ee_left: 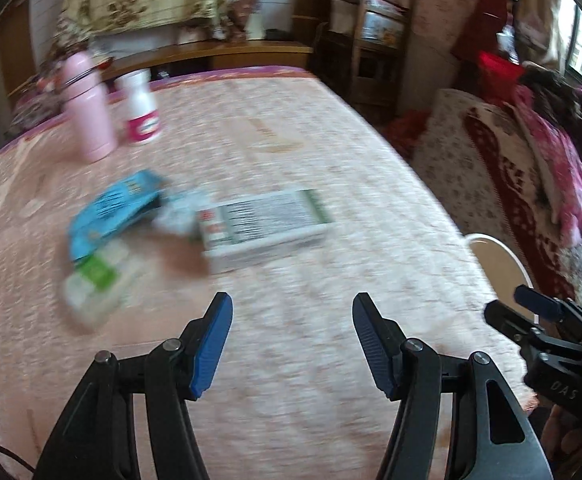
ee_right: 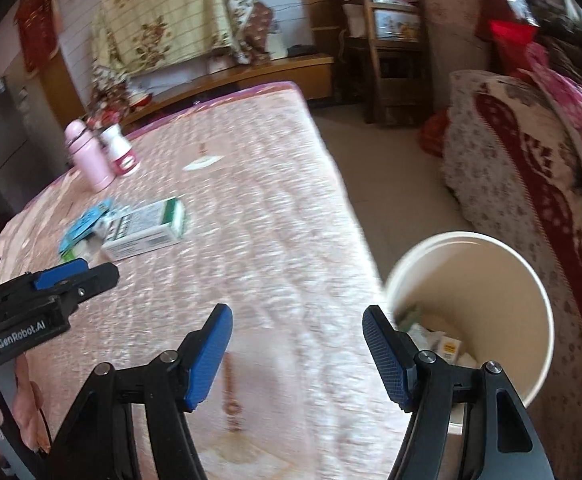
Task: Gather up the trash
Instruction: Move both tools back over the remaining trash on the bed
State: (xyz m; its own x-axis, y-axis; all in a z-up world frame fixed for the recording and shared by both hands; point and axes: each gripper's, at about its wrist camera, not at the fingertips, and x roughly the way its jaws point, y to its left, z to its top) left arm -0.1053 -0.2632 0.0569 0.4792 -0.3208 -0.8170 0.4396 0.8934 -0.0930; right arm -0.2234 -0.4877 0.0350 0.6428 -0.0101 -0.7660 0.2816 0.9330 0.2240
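**Reaching left and forward for the litter cluster**

Starting nearest me, I see both tools empty. My left hand-held gripper [ee_left: 291, 332] has its blue pads spread wide with nothing between them, and my right hand-held gripper [ee_right: 297, 340] is spread just as wide, also holding nothing. Both hover over the pink quilted counter [ee_left: 311, 380].

Just beside the right tool, off the counter's right edge, stands the white bin [ee_right: 531, 280], with some scraps already lying in its bottom. It sits to the right of both tools and closest to the right one.

Farther out, ahead and to the left, lies the trash. The white-and-green carton [ee_left: 267, 226] is the closest piece to the left tool's centre line, a little left of it. I judge its long axis to run roughly across my view, left to right, tilted slightly upward at the right end, so the spread pads would have to straddle its short width. Touching or overlapping its left end is a crumpled pale wrapper [ee_left: 181, 210]; motion blur keeps me from telling which. Left again are a blue packet [ee_left: 111, 210] and a green-and-white packet [ee_left: 95, 284].

In my judgement the left tool is nearer to the cluster, the right nearer to the bin.

Farthest back, at the counter's left rear, a pink flask [ee_left: 87, 108] and a white bottle [ee_left: 141, 108] stand upright, close together.
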